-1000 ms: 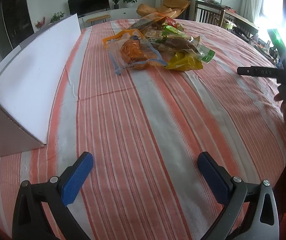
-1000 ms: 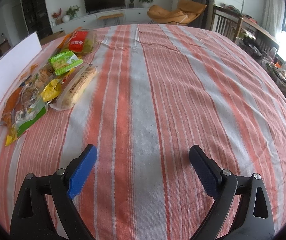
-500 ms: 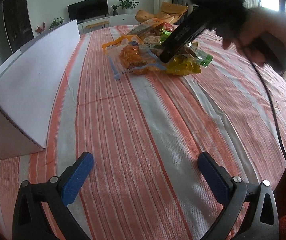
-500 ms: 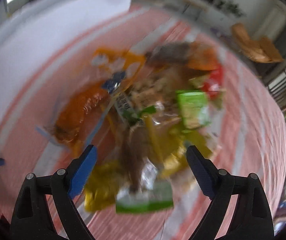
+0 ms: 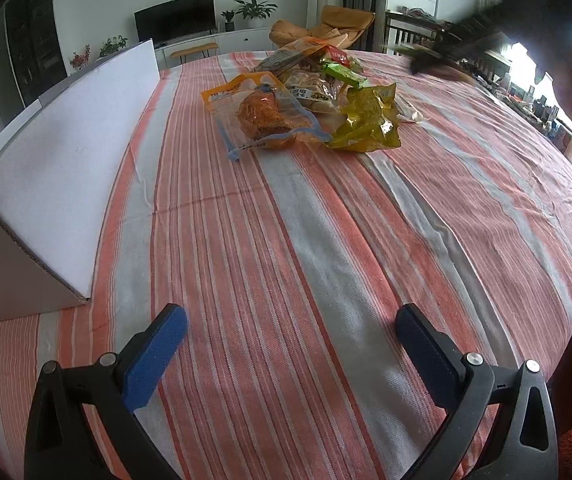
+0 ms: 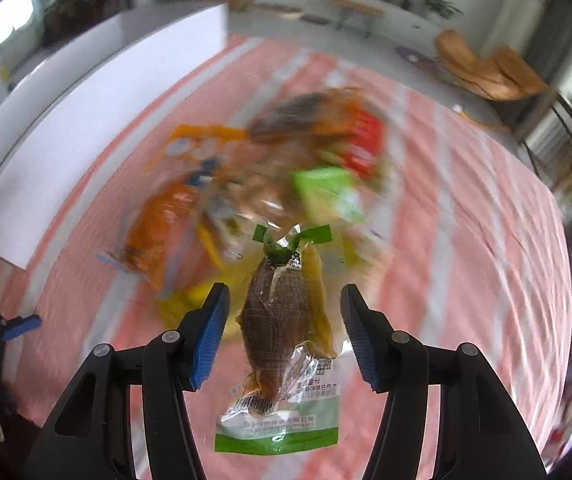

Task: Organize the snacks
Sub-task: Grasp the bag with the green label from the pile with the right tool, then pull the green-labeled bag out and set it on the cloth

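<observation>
Though narrowed around a brown snack packet, not seen pressing on it.

Looking along the right gripper, low in the middle of the frame: caught just closing in, with a sliver of gap at each blue pad and the packet lying lengthwise between them, green edge lowest, sharp against the blurred snack pile behind. Probably singled out so as to go alone to the white box at the left of the frame. In the left wrist view, left gripper wide open and empty at the bottom edge, held low over the striped tablecloth, likely to keep out of the way. Plenty of bare cloth between pile and box wall. Table edge curving away at the right, so safer to carry leftward.
</observation>
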`<state>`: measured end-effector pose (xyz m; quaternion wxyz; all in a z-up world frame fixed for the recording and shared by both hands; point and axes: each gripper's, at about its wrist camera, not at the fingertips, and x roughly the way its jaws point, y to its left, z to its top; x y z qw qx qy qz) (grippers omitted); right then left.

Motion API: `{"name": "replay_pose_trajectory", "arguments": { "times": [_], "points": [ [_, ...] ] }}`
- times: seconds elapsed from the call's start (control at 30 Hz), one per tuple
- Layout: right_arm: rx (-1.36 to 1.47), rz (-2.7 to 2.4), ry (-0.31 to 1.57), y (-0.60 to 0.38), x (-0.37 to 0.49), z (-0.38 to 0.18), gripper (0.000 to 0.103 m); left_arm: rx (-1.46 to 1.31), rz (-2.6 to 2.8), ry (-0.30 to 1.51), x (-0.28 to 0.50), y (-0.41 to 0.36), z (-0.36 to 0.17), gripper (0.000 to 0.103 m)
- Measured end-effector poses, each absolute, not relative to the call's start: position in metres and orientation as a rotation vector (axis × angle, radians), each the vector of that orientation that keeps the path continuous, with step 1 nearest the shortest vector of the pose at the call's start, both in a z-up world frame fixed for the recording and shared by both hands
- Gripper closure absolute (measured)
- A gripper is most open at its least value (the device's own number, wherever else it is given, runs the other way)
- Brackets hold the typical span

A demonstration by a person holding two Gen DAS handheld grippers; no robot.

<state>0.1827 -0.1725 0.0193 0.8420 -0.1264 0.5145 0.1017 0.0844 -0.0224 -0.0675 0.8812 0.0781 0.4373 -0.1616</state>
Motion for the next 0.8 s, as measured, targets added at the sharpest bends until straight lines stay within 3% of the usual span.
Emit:
{"name": "replay_pose_trajectory", "arguments": {
  "times": [0.23,0.5,0.67,0.8],
  "points": [
    [-0.193,-0.017,1.126,-0.271,0.154,-0.021,0.042,0.162,-0.335,0.91,0.085,-0.023,-0.067,0.0],
    [-0.044,-0.062,1.002,-0.305,0.126,-0.049,0.038,0.159,-0.332,0.907,0.084,-0.023,-0.067,0.0],
    [0.026,-0.095,0.939,-0.315,0.115,-0.052,0.021,0.159,-0.333,0.906,0.084,-0.023,-0.067,0.0],
    [0.036,-0.119,0.93,-0.319,0.118,-0.055,0.016,0.159,-0.332,0.907,0.085,-0.023,-0.067,0.0]
  ]
}}
